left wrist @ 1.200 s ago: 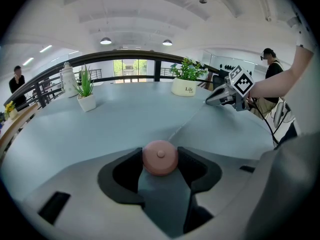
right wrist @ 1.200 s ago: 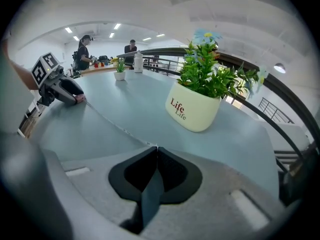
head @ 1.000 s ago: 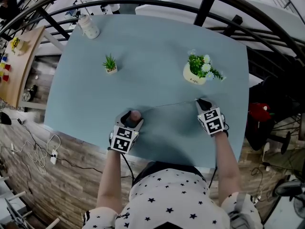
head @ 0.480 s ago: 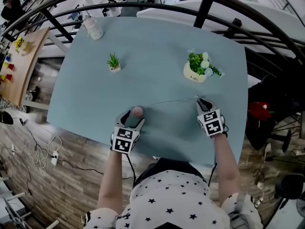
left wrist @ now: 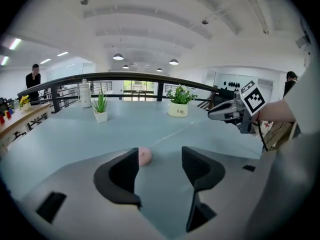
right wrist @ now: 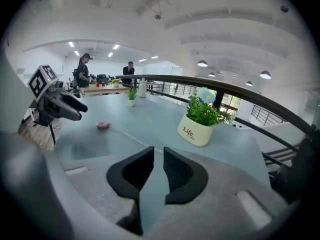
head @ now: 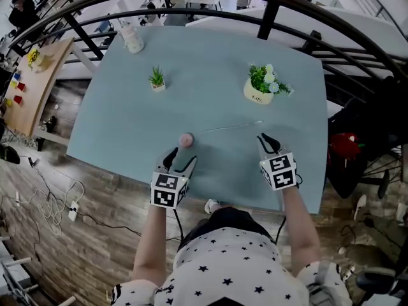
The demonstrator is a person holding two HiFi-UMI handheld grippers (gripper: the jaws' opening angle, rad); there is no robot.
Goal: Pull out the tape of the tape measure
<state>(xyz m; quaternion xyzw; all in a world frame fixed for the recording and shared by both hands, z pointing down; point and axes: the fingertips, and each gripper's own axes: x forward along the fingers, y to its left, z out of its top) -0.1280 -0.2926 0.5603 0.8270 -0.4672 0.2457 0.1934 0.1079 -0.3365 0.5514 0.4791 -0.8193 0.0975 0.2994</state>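
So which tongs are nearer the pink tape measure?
Left. Both have just opened and are empty; the left tongs are just short of the pink tape measure, the right tongs well off to its right.

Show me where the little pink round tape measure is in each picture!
Head view: the pink tape measure lies on the table, left of middle, near the front edge.
Left gripper view: it sits low, just left of middle.
Right gripper view: it looks small, at the left, about halfway down.
Shared landmark: the white flower pot marked "Life" shows in all three views.
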